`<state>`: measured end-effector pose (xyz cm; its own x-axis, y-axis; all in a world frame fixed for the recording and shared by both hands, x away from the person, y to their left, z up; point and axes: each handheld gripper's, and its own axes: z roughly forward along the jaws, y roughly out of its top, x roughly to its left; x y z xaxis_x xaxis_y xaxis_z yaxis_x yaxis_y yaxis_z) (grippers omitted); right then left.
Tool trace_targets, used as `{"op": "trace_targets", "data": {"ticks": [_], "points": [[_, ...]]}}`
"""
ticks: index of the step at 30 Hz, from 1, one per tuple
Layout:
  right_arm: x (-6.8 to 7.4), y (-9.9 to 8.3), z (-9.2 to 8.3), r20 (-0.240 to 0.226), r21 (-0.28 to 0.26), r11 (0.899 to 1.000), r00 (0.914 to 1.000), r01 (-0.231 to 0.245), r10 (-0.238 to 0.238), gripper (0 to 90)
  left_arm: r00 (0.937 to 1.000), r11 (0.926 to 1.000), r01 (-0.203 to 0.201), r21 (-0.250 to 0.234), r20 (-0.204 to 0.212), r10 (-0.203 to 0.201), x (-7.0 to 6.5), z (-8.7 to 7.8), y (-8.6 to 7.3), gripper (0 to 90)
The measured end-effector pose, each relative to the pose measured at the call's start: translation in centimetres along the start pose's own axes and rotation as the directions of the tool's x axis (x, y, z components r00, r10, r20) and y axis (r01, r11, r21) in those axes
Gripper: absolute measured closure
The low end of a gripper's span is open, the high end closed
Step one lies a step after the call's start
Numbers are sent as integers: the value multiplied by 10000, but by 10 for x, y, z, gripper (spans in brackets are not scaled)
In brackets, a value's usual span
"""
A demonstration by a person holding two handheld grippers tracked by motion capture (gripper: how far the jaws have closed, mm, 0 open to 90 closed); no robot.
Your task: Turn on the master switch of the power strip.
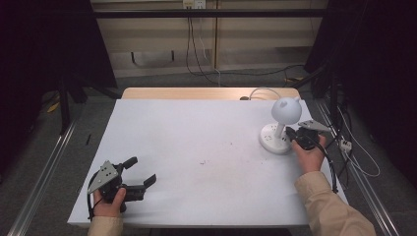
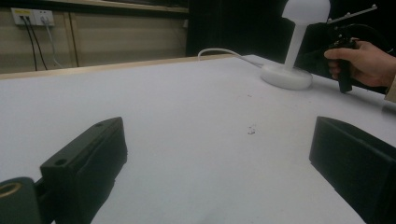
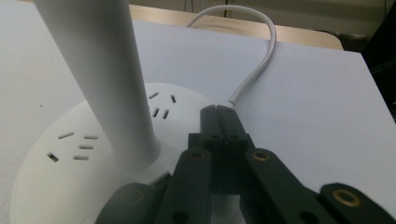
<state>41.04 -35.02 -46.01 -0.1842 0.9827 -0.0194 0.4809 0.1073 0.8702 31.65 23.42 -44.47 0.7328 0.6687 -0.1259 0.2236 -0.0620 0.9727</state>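
Observation:
A white desk lamp (image 1: 285,109) with a round head stands at the table's right side on a disc base (image 1: 271,141) with socket slots. Its stem (image 3: 107,70) rises just left of my right gripper (image 3: 218,111). That gripper's jaws are shut together with nothing between them, and their tips lie over the base's rim (image 3: 182,95) where the white cable (image 3: 261,60) enters. My left gripper (image 1: 141,170) rests low at the table's front left, far from the lamp. Its jaws stand wide open around bare table (image 2: 215,154).
The white table sheet (image 1: 206,147) has a few small dark specks (image 2: 251,130) near its middle. The lamp's cable (image 1: 260,91) loops off the back edge. Metal rails run along both sides, and cables lie on the floor at the right (image 1: 364,167).

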Motion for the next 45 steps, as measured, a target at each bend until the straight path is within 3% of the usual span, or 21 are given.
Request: {"op": "trace_targets", "data": {"ticks": [2,4,10,13,23,45], "points": [[-1,-1,0,-71,-4,9999,9998,-158,158,900,10000,10000,-28,32,-77,28,0,0,0,37],[1,-1,0,81,-35,9999,9999,140,-139,900,10000,10000,58,-26,-70,-58,0,0,0,37],[-1,-1,-1,-77,-188,9996,9997,-217,216,900,9999,10000,90,-25,-62,-90,1,1,-1,37],[-1,0,-3,10,-316,9993,9998,-197,198,900,10000,10000,-74,47,-6,74,0,3,1,37],[4,-1,-7,-145,-275,9990,9993,-342,338,900,10000,10000,78,-26,-21,-78,1,1,0,37],[-4,4,-14,135,-349,9983,9988,-472,477,796,10000,10000,87,10,23,-87,1,1,-1,37]]}}
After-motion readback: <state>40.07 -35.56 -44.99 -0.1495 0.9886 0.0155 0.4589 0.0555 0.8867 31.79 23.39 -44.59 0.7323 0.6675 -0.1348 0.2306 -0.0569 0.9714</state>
